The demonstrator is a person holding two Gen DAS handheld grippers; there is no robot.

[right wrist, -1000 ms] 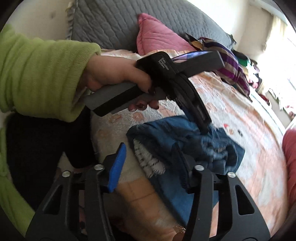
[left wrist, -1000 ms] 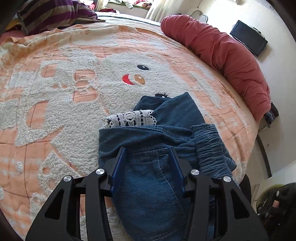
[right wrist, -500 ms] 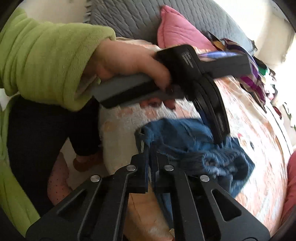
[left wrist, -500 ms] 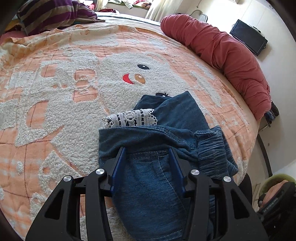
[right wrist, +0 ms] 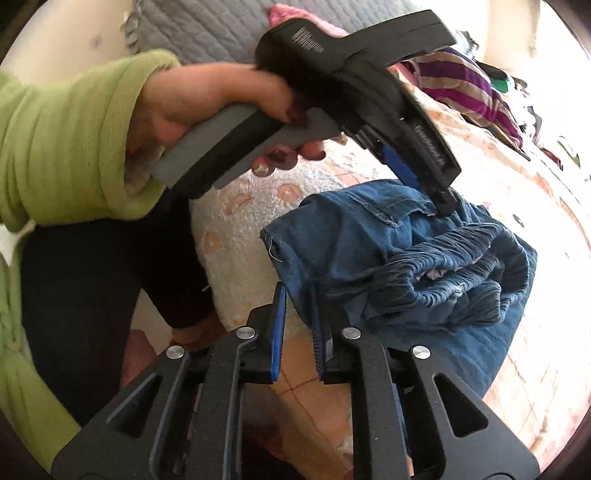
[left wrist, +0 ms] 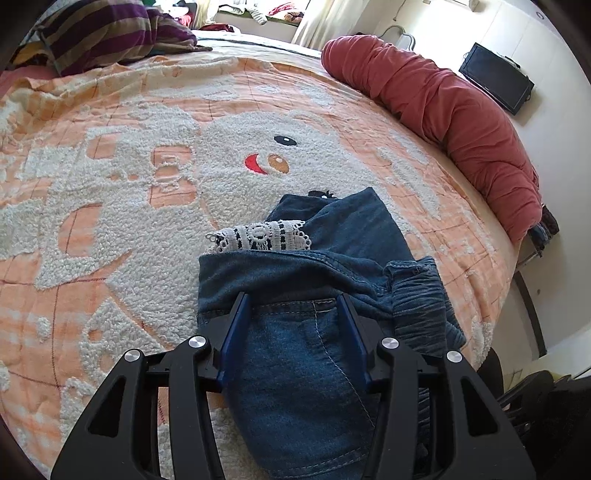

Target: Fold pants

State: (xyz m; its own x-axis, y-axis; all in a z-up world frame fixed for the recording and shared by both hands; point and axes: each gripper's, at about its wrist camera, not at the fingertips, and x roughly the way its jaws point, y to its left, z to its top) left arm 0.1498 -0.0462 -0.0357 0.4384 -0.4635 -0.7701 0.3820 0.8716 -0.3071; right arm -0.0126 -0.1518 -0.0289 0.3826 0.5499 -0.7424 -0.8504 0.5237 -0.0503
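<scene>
Blue denim pants [left wrist: 314, 369] with a white lace trim [left wrist: 262, 238] lie folded in a bundle near the bed's edge. My left gripper [left wrist: 293, 299] is open, its fingers resting on the denim on either side of a stitched pocket. In the right wrist view the pants [right wrist: 388, 251] show their gathered elastic waistband [right wrist: 443, 266]. My right gripper [right wrist: 299, 291] is partly open with a narrow gap, close beside the bundle's near corner, holding nothing. The left gripper [right wrist: 439, 199] also shows there, tips pressed on the denim.
The bed has an orange and white fleece blanket [left wrist: 147, 166] with a snowman face. A rolled red blanket [left wrist: 443, 107] lies along the far right edge, a striped cloth [left wrist: 110, 33] at the back. The person's green sleeve [right wrist: 74, 147] is at left.
My right gripper closed empty half a second ago and has now reopened a little, sitting nearer the bundle's corner. The left gripper stays open on the denim.
</scene>
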